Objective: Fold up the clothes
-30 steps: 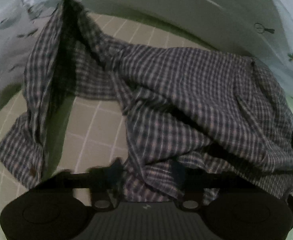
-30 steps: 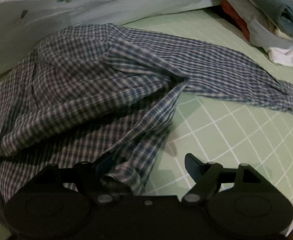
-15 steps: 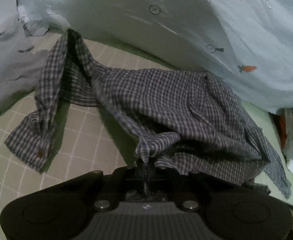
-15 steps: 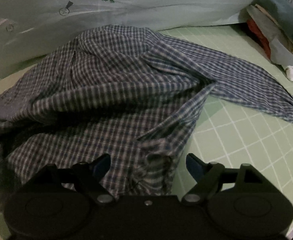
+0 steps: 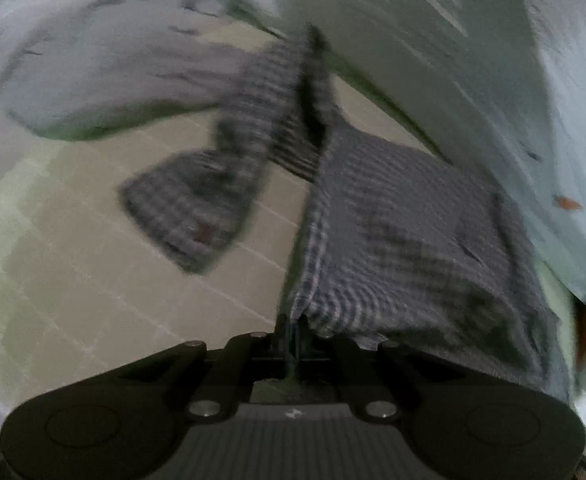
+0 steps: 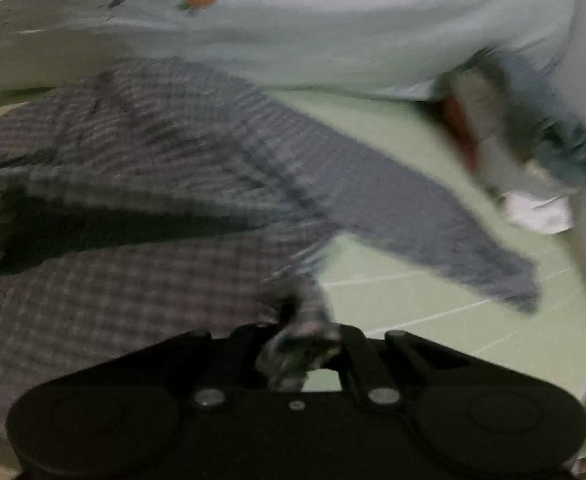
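Right tool [image 6: 299, 344]: was spread wide half a second ago, now clenched on a bunched hem corner of the plaid shirt [image 6: 141, 208]. Left tool [image 5: 295, 344]: clamped on the opposite hem edge, already pinched half a second back, cloth now pulled taut and raised off the mat. Both lower corners secured, so judged ready for lifting and spreading flat. Shirt crumpled on the green grid mat [image 6: 433, 304], both views blurred. Left sleeve [image 5: 197, 208] trailing on bare mat; right sleeve [image 6: 445, 232] stretched toward the clothes pile [image 6: 533, 168]. Farther back, carrot-print bedding [image 6: 333, 24] hemming the shirt's far edge. Most free room: bare mat near each tool.
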Motion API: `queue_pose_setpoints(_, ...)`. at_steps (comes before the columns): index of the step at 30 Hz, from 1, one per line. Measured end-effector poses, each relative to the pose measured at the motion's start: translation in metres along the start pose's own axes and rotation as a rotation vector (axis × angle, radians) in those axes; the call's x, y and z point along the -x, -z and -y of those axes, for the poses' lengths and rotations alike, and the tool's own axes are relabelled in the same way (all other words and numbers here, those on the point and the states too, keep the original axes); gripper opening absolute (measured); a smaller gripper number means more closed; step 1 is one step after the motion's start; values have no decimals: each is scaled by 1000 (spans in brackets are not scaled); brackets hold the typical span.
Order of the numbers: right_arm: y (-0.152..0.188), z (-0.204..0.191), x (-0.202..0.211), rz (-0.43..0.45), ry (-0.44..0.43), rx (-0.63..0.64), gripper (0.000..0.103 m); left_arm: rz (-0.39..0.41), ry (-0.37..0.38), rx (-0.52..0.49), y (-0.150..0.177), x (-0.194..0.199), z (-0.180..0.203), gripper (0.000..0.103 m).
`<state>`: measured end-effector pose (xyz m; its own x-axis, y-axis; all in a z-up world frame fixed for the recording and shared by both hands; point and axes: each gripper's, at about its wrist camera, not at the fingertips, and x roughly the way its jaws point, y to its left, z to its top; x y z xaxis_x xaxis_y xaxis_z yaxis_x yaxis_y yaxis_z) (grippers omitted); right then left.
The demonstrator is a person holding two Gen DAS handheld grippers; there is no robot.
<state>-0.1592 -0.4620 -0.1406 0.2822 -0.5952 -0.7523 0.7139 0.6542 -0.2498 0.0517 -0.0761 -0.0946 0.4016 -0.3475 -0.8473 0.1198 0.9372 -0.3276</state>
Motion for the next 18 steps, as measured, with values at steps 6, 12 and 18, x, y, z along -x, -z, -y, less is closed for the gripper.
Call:
queue_pose_setpoints(6, 4, 35, -17, -105, -10, -123, 27, 27, -73, -33, -2, -4, -5, 31)
queue_pose_setpoints(12, 7, 41, -15, -62, -100, -234, 78, -76, -70, -136, 12, -27, 15, 59)
queue_pose_setpoints(18, 7, 36, -33, -122, -139, -259, 82, -180, -70, -132, 22, -44, 12, 60)
